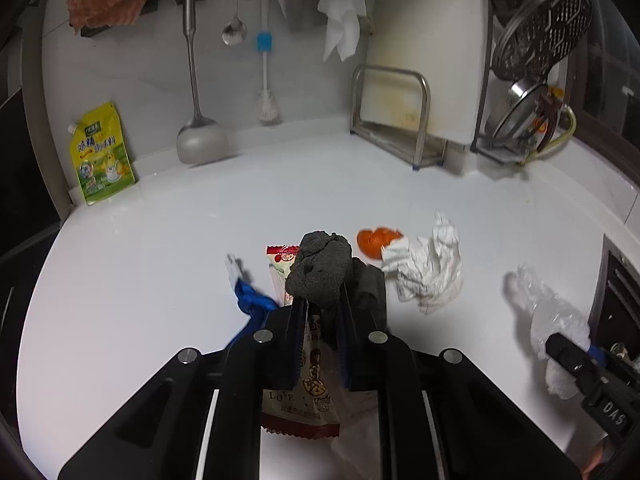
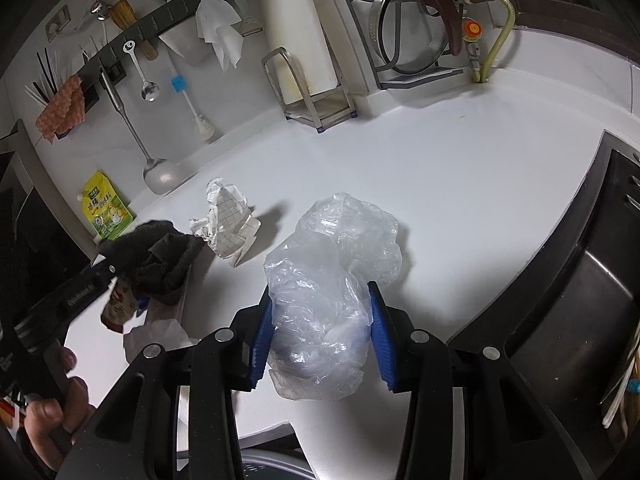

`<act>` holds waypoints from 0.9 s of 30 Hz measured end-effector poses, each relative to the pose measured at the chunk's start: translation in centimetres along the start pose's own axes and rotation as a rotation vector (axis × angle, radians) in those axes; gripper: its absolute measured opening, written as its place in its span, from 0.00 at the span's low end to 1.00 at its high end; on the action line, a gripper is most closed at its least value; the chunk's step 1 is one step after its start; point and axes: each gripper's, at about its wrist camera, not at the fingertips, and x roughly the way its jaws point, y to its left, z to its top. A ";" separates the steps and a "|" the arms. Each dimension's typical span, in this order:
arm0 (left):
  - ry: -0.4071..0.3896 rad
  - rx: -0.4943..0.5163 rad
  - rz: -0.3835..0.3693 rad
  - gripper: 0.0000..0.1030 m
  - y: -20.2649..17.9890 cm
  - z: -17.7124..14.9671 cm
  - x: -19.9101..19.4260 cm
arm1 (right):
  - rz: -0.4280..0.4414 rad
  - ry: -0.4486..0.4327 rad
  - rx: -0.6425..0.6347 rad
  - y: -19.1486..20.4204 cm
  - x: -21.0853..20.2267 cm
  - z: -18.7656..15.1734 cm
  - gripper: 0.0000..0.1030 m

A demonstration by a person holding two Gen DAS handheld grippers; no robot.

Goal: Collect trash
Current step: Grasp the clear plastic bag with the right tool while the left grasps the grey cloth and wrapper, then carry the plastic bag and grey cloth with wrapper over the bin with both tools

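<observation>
My left gripper (image 1: 322,304) is shut on a dark grey rag (image 1: 322,272) and a snack wrapper (image 1: 298,408), held above the white counter (image 1: 160,248). The rag also shows in the right wrist view (image 2: 158,258). My right gripper (image 2: 320,300) holds a crumpled clear plastic bag (image 2: 332,280) between its blue pads; the bag also shows at the right of the left wrist view (image 1: 548,312). A crumpled checked paper (image 1: 430,268) lies on the counter beside an orange peel (image 1: 374,242). A blue wrapper (image 1: 250,300) lies left of my fingers.
A yellow-green pouch (image 1: 102,156) leans on the back wall. Ladle (image 1: 200,136), spoon and brush hang from a rail. A metal rack (image 1: 396,120) with a cutting board and a dish rack (image 1: 528,92) stand at the back. A sink (image 2: 580,320) lies right.
</observation>
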 end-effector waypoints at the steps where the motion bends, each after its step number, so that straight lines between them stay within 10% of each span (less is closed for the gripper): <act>1: -0.010 -0.001 -0.004 0.13 0.1 0.3 -0.3 | 0.000 0.001 0.000 0.0 0.0 0.0 0.41; 15: -0.148 -0.046 -0.044 0.12 3.0 4.2 -5.7 | -0.001 -0.028 -0.005 0.2 -0.7 -0.4 0.41; 27: -0.145 0.015 -0.085 0.12 3.2 -0.3 -11.8 | -0.009 -0.048 -0.003 1.5 -4.8 -3.0 0.41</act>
